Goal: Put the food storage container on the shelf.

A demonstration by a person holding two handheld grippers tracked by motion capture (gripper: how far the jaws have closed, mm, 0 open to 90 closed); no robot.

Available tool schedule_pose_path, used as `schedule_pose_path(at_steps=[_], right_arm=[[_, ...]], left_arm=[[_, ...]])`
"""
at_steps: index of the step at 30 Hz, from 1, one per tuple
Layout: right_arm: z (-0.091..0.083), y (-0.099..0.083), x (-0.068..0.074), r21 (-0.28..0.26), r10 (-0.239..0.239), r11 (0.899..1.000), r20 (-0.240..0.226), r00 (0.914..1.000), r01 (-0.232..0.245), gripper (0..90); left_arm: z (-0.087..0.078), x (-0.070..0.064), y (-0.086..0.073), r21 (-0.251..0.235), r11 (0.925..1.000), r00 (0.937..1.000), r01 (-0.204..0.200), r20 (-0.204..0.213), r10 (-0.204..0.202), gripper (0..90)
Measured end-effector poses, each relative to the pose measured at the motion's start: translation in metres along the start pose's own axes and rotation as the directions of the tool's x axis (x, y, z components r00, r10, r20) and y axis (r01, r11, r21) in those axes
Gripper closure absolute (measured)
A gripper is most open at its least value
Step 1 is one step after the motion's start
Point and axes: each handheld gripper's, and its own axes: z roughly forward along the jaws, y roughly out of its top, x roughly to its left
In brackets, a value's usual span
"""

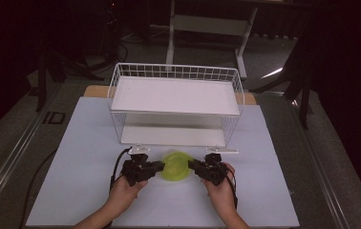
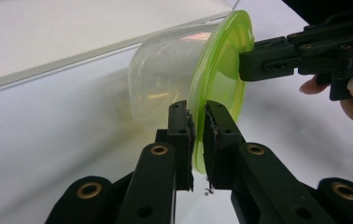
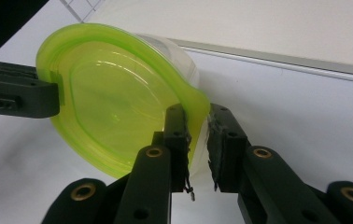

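Note:
A clear plastic tub with a lime-green lid sits in front of the rack, between my two grippers. My left gripper is shut on the lid's left rim. In the left gripper view its jaws pinch the green lid edge, with the clear tub body behind. My right gripper holds the opposite side. In the right gripper view its jaws close on the small tab of the lid. Each gripper view also shows the other gripper clamped on the far rim.
A white wire rack with two flat shelves stands just behind the tub on the pale table sheet. Its lower shelf edge runs close behind the tub. Dark floor and table legs lie beyond.

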Motion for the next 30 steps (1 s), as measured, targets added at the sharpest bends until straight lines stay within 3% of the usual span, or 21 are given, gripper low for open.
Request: schedule_pose_path(at_steps=[6,8,17,24,27,30], right_arm=[[-0.005,0.003,0.004,-0.015,-0.015,1.0,0.006,0.9999,0.016,78.7],[-0.011,0.013,0.01,-0.055,-0.042,0.998,0.012,0.9991,0.042,78.9],[-0.016,0.032,0.014,-0.106,-0.064,0.992,0.035,0.9973,0.067,78.9],[-0.009,0.043,0.01,-0.12,-0.066,0.99,0.073,0.9952,0.074,79.2],[-0.001,0.047,0.003,-0.123,-0.042,0.991,0.088,0.9952,0.053,79.1],[0.003,0.049,0.0,-0.126,-0.029,0.991,0.095,0.9951,0.04,79.1]], left_arm=[[-0.006,0.003,0.002,-0.029,0.9996,0.9997,0.005,0.023,-0.004,83.1],[-0.011,0.009,0.008,-0.06,0.9978,0.9985,0.026,0.05,-0.023,83.1],[-0.012,0.02,0.019,-0.126,0.9907,0.9955,0.051,0.085,-0.041,83.0],[0.003,0.032,0.03,-0.139,0.989,0.9974,0.051,0.058,-0.043,82.4],[0.01,0.037,0.035,-0.147,0.9878,0.9979,0.052,0.047,-0.045,82.2],[0.015,0.043,0.037,-0.158,0.9859,0.9965,0.057,0.069,-0.046,82.2]])
